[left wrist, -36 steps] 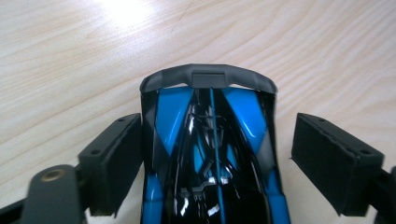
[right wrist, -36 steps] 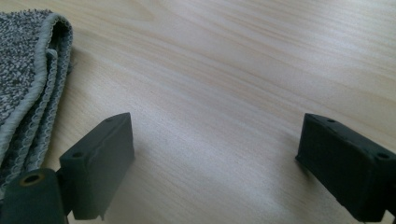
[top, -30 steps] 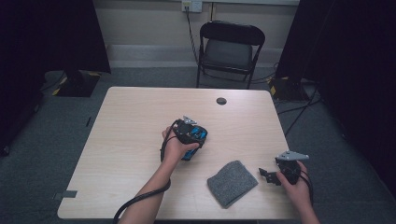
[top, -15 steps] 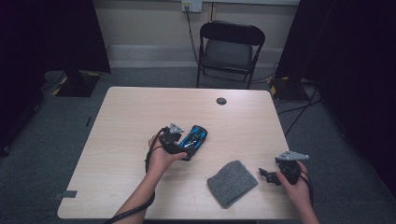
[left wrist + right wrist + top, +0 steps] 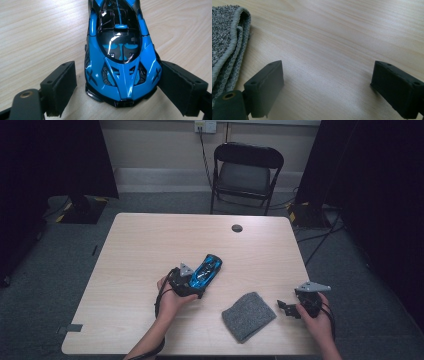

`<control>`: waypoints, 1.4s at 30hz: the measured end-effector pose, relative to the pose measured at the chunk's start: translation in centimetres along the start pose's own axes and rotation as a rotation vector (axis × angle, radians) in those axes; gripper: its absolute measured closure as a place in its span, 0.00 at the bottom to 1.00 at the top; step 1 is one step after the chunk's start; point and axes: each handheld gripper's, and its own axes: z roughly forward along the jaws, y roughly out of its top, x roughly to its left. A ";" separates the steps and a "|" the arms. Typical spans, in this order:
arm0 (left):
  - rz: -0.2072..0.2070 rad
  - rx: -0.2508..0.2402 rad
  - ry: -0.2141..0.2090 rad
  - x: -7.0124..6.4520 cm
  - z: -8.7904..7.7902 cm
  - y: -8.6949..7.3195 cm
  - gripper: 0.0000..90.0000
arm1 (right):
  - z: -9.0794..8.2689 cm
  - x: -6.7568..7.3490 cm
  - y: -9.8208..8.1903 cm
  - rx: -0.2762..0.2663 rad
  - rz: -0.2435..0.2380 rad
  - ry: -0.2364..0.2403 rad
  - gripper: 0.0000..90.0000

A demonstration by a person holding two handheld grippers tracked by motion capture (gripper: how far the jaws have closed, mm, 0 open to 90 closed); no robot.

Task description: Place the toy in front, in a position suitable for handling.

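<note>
Straddling the nose of the blue toy car, the left gripper sits low on the table with its jaws spread wide. One pad touches, or very nearly touches, the car's flank; the other stands clear with a gap of bare wood showing, so nothing is clamped.

- Change, left side: half a second ago this hand lay farther left with the car just ahead of its jaws. Now the hand has come forward and right and the car's front end lies between the pads. The car itself has slid a little toward the table's middle and points up and to the right in the high view.
- Change, right side: none. The right gripper rests at the near right edge as before, jaws wide apart and empty, with the folded grey cloth just beside it.
- Position of the item: flat on its wheels, left of centre, well apart from the cloth.
- Reading: the approach looks finished. A squeeze on the nose is probably all that remains before the car can be lifted, though the slanted bodywork may let it slip.
</note>
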 end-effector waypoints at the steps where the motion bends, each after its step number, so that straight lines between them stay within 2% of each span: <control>1: 0.000 0.001 -0.002 -0.1 0.1 0.0 0.18 | 0.0 0.0 0.0 0.000 0.000 0.000 0.11; 6: 0.039 0.007 0.026 -0.5 0.3 0.1 0.18 | 0.0 0.0 0.0 0.000 0.000 0.000 0.11; 17: 0.089 0.013 0.042 -1.0 0.7 0.3 0.23 | 0.0 0.0 0.0 0.000 -0.001 0.000 0.11; 18: 0.067 0.018 0.036 -1.1 0.8 0.4 0.23 | 0.0 0.0 0.0 0.000 0.000 0.000 0.11; 23: 0.041 0.014 0.040 -0.9 0.8 0.4 0.27 | 0.0 0.0 0.0 0.000 0.000 -0.001 0.11; 29: 0.048 0.011 0.013 -0.5 0.6 0.3 0.29 | 0.0 0.1 0.0 0.000 0.003 -0.005 0.11; 33: 0.056 0.008 0.002 -0.2 0.5 0.2 0.29 | 0.0 0.1 0.0 0.000 0.007 -0.009 0.11; 34: 0.069 0.011 0.003 -0.1 0.5 0.2 0.29 | 0.0 0.2 0.0 -0.001 0.009 -0.010 0.11; 36: 0.063 0.010 0.002 -0.1 0.5 0.2 0.29 | 0.0 0.2 0.0 -0.002 0.010 -0.011 0.12; 38: 0.071 0.011 0.007 -0.1 0.5 0.2 0.29 | -0.3 0.2 0.2 -0.002 0.011 0.007 0.28; 39: 0.071 0.011 0.006 -0.1 0.5 0.2 0.29 | -0.5 0.1 0.4 -0.008 0.017 0.027 0.30; 41: 0.072 0.011 0.007 -0.1 0.5 0.2 0.29 | -1.0 0.3 0.8 -0.049 0.048 0.048 0.25; 42: 0.071 0.011 0.006 -0.1 0.5 0.2 0.29 | -1.3 0.5 1.0 -0.049 0.062 0.064 0.28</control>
